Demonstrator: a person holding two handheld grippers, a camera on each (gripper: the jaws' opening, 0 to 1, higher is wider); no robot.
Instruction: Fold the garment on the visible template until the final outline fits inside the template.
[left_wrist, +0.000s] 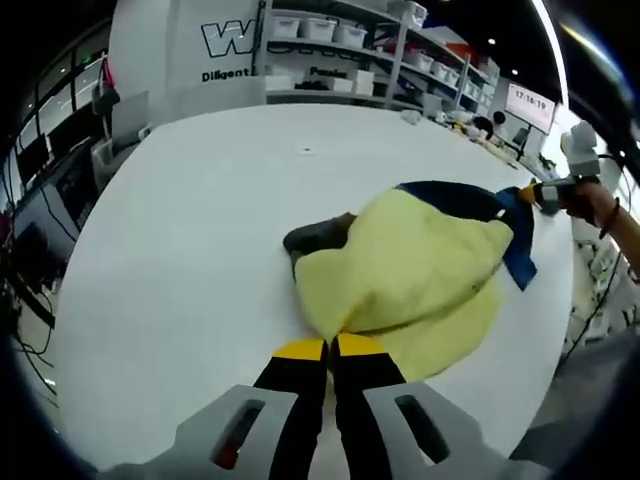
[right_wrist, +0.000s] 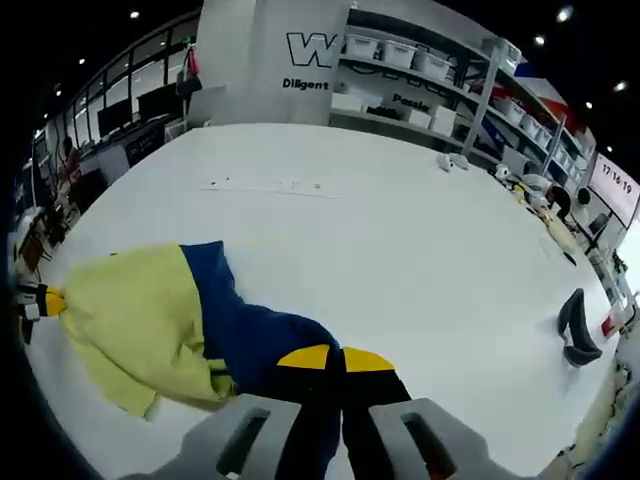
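While both grippers (left_wrist: 330, 347) (right_wrist: 334, 357) pinch it, the yellow-and-blue garment (left_wrist: 415, 270) lies bunched.

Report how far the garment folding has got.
Done: the yellow and blue garment is already bunched over itself on the white table, not spread flat. In hand: the left gripper is shut on its yellow edge and the right gripper is shut on the blue part, jaws together in both views. Left: I cannot make out a template outline, so a neat final fold is not yet shown.

Left gripper (left_wrist: 330, 348) and right gripper (right_wrist: 336, 358), jaws together, each pinching cloth.
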